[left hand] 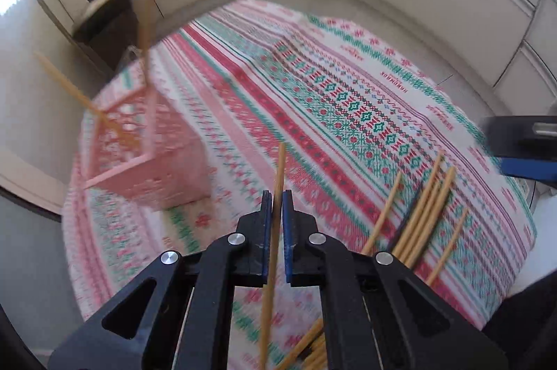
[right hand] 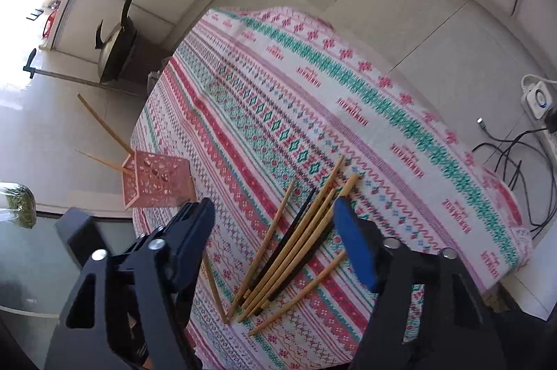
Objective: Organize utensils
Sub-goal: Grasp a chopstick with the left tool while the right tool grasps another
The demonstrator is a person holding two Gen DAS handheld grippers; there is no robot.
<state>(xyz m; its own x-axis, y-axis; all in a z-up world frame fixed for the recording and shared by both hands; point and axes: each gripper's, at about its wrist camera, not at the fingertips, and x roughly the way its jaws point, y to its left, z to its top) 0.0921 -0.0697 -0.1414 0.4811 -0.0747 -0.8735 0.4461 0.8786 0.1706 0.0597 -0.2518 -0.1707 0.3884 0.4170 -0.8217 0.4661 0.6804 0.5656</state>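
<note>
My left gripper (left hand: 277,201) is shut on a wooden chopstick (left hand: 275,230), held above the patterned tablecloth (left hand: 348,112). A pink perforated basket (left hand: 146,157) stands to its left with two chopsticks (left hand: 69,87) leaning out of it. In the right wrist view the basket (right hand: 156,183) sits at the table's left edge. My right gripper (right hand: 275,213) is open above a pile of several wooden and black chopsticks (right hand: 296,241) lying on the tablecloth (right hand: 348,98). The same pile (left hand: 421,213) lies right of my left gripper.
The table is round, with floor all around. A black wok on a dark stand (right hand: 115,53) is beyond the far left edge. A power strip and cables (right hand: 536,112) lie on the floor at right. A glass surface (right hand: 31,251) is at lower left.
</note>
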